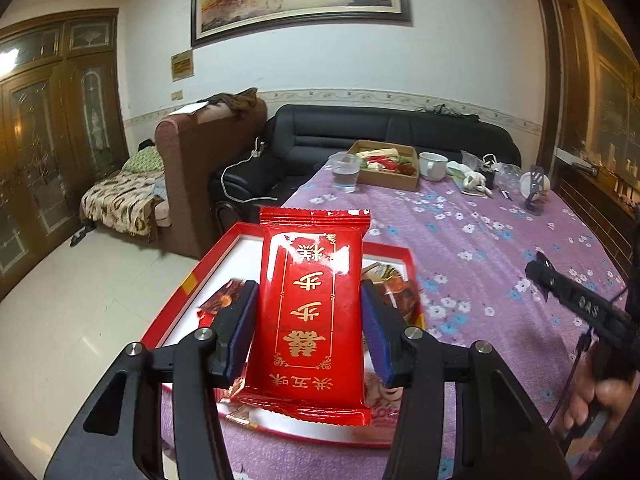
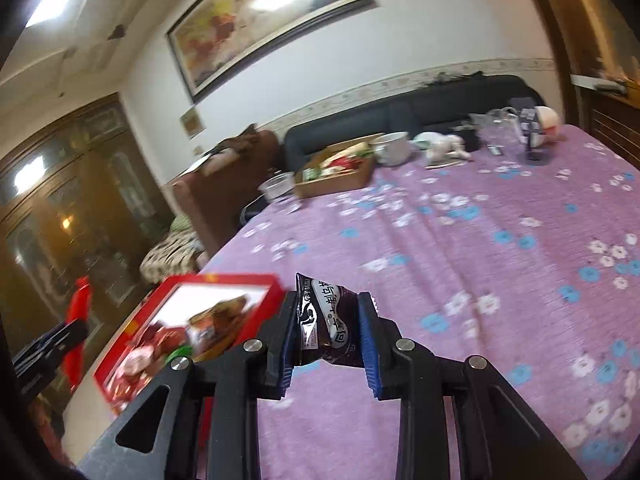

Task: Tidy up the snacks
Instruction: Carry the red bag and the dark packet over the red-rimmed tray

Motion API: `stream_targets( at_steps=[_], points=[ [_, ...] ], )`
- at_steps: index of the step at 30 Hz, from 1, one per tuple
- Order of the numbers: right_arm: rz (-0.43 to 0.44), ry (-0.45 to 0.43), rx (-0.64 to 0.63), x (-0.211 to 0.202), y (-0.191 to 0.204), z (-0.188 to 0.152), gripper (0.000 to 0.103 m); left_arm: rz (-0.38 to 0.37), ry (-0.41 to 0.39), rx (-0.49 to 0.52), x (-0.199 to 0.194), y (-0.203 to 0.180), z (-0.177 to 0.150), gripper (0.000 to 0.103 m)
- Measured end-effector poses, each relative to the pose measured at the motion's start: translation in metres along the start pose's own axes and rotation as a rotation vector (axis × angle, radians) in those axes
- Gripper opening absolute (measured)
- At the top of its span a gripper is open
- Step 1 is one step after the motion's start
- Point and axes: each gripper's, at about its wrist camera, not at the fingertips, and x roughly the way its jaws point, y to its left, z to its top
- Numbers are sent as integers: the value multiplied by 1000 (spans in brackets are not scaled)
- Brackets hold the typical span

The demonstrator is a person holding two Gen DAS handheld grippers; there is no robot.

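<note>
Left wrist view: nearest the lens, the left gripper [image 1: 308, 320] is partly closed, its blue pads pressing the long edges of a red packet [image 1: 310, 316]. Gripping the edges keeps the flat packet level and face-up, lifted over the red tray [image 1: 208, 264], which sits at the near corner of the purple cloth [image 1: 480, 240] and already holds other wrapped snacks. That looks like a carry into or out of the tray; which one cannot be told. At the right edge the right gripper's dark body [image 1: 580, 308] shows, with fingers [image 1: 588, 416] of the person's hand on its handle. A cardboard box [image 1: 386, 166] of more snacks stands far off by the sofa.

Right wrist view: closest in, the right gripper [image 2: 330, 320] is almost fully closed, squeezing a small dark packet [image 2: 328, 320] at its waist so the wrapper crumples. It hangs clear above the cloth, just right of the tray [image 2: 276, 292]. The red packet [image 2: 78, 320] shows at the left edge.
</note>
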Motion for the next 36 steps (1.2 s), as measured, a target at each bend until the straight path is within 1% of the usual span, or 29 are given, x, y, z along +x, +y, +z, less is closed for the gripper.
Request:
stream_targets(
  at_steps=[3, 15, 19, 26, 31, 36],
  points=[
    [45, 10, -38, -1, 19, -9, 28, 11, 10, -10, 4, 4, -3, 48],
    [153, 39, -154, 8, 76, -34, 28, 26, 52, -36, 18, 24, -15, 48],
    [170, 42, -213, 10, 94, -45, 28, 51, 65, -59, 23, 41, -20, 48],
    [217, 78, -245, 21, 114, -55, 28, 111, 96, -109, 34, 72, -26, 48],
    [240, 120, -270, 39, 132, -57, 28, 129, 92, -111, 38, 79, -24, 48],
    [271, 131, -302, 45, 146, -63, 28, 126, 103, -108, 44, 79, -25, 48]
  ],
)
